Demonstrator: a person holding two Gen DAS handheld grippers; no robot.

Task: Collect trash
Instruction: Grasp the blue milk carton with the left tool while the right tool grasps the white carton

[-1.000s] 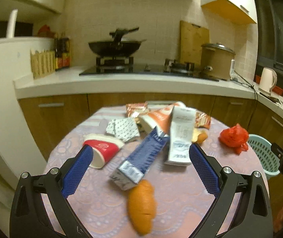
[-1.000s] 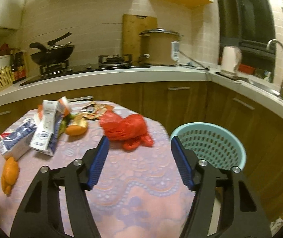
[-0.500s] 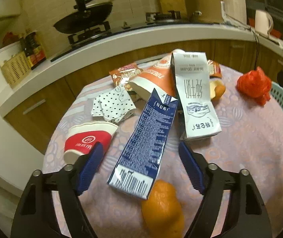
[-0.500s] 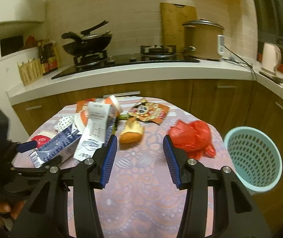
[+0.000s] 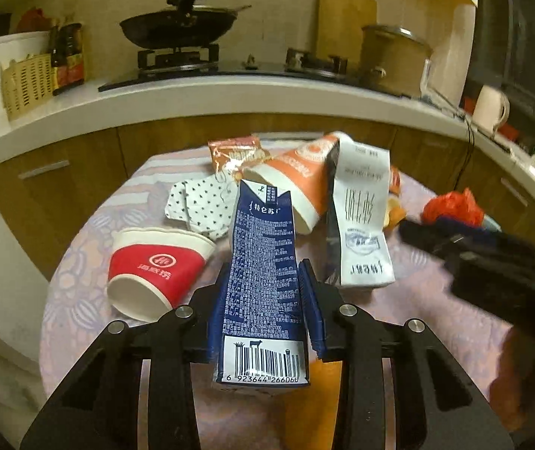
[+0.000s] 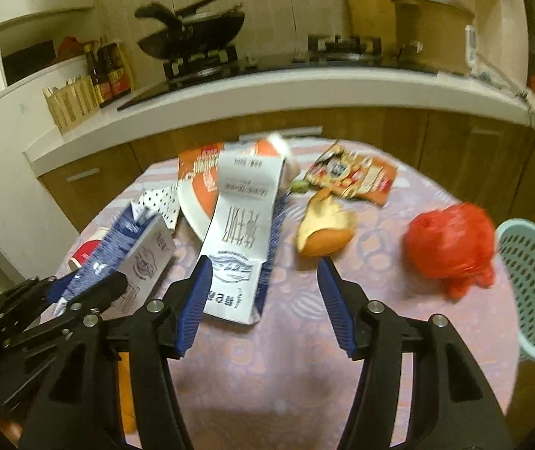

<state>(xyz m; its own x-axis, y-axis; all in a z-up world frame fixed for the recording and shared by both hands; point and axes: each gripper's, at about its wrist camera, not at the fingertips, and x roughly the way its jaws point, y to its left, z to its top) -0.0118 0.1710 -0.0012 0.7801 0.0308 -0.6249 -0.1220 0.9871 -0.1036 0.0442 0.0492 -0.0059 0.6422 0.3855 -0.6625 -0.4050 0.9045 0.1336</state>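
Note:
A blue milk carton [image 5: 263,281] lies lengthwise between the fingers of my left gripper [image 5: 266,272]. The jaws are closing and both blue pads touch its sides. From the right wrist view the same carton [image 6: 125,240] shows at the left with the left gripper [image 6: 80,292] on it. My right gripper [image 6: 263,262] hovers over the table with its jaws opening. The near end of a white milk carton [image 6: 241,232] lies between its fingers, untouched. A red plastic bag [image 6: 451,243] sits to the right, beside a light blue basket [image 6: 534,285].
On the round table [image 6: 342,375] lie a red paper cup [image 5: 155,266], polka-dot paper [image 5: 200,206], an orange cup [image 5: 293,172], a snack wrapper [image 6: 353,176] and orange peel [image 6: 323,232]. Another orange piece [image 5: 312,405] lies under the left gripper. A counter with a stove runs behind.
My left gripper moved forward and down, and its wide jaws closed around the blue carton. My right gripper swung left, from facing the basket and red bag to over the white carton.

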